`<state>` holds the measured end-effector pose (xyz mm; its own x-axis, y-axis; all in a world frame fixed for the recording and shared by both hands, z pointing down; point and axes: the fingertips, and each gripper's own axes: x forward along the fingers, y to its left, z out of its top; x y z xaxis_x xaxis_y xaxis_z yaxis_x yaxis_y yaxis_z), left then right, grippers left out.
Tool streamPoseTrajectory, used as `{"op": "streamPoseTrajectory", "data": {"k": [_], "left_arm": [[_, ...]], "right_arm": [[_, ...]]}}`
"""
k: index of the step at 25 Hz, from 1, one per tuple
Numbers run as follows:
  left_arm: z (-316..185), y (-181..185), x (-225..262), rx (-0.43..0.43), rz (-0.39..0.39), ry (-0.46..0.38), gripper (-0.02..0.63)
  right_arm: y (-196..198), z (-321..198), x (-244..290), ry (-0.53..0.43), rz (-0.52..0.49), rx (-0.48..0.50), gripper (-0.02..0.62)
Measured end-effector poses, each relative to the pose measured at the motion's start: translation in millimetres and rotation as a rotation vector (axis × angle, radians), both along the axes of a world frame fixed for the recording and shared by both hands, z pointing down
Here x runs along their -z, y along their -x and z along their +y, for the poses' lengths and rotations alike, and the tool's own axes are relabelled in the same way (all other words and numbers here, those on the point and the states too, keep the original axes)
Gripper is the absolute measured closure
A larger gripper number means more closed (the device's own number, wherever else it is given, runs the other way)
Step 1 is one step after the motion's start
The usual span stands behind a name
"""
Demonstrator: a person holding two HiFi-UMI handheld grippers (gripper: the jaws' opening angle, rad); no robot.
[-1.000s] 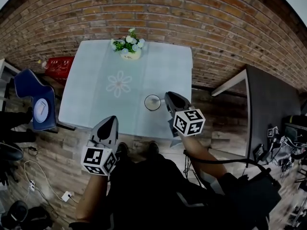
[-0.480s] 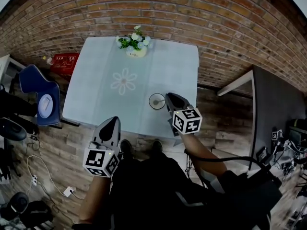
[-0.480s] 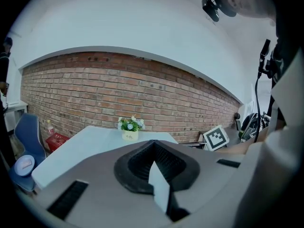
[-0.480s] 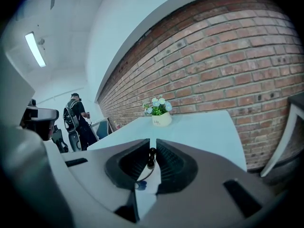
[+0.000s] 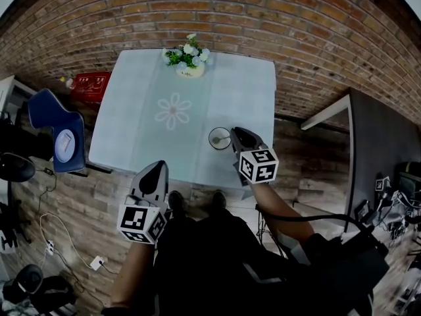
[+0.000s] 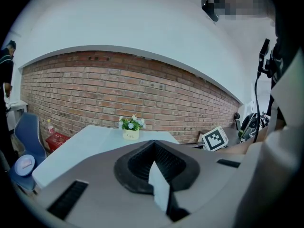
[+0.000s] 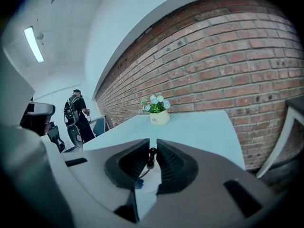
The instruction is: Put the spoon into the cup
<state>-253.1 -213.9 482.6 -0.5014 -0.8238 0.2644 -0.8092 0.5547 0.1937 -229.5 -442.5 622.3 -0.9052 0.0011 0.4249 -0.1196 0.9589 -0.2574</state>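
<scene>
- The right gripper pinches the spoon by the dark beaded end of its handle. In the head view it sits at the 3 o'clock side of the cup.
- A pale streak inside the cup's rim looks like the spoon's bowl end, so I judge the spoon is already partly in the cup. Whether it touches the bottom cannot be told.
- To finish well, keep the handle pointing toward 3 o'clock over the rim. Lower until the spoon bears on the cup, and only then spread the jaws. Letting go too high could tip the cup.
- The cup stands close to the table's 6 o'clock edge, so draw the gripper off gently without nudging the rim.
- The left gripper hangs off the table at 7 o'clock of the cup, well apart. Its jaws are pressed together with nothing between them. It could steady the cup if needed.
- Only the right gripper view shows the grip itself, the handle caught between the pads. It also shows a person standing far off at 9 o'clock. The cup is hidden below its jaws.
- Only the head view shows the cup and spoon together.
- The left gripper view shows neither, just the flowers at the table's 12 o'clock end and the right gripper's marker cube.
</scene>
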Motion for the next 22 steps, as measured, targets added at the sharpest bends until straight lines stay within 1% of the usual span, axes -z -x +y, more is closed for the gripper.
{"op": "streamPoseTrajectory", "data": {"k": [5,8,9,11,15,19,22], "left_arm": [[-0.5,3.2,1.6,-0.016,0.014,0.0,0.595],[-1.5,7.8,3.5,-0.036,0.012,-0.009,0.595],[-2.0,10.1,5.4,-0.043,0.005,-0.015,0.597],[-3.5,14.5,9.1,-0.06,-0.009,-0.026,0.597],[-9.1,22.3,13.0,-0.105,-0.019,-0.045,0.595],[-16.3,30.5,21.2,-0.153,-0.04,-0.071,0.595],[-20.7,36.5,25.8,-0.183,-0.033,-0.091,0.597]], "right_arm": [[3.3,-2.2,0.6,-0.02,0.013,-0.012,0.53],[4.1,-5.5,3.5,-0.028,0.015,-0.034,0.478],[4.6,-6.3,7.6,-0.035,0.01,-0.04,0.472],[5.5,-6.2,19.0,-0.059,-0.004,-0.043,0.466],[5.1,-3.8,44.9,-0.153,-0.031,-0.035,0.466],[-1.1,-7.3,78.2,-0.177,-0.079,-0.081,0.466],[-4.8,-5.7,107.3,-0.188,-0.121,-0.104,0.477]]}}
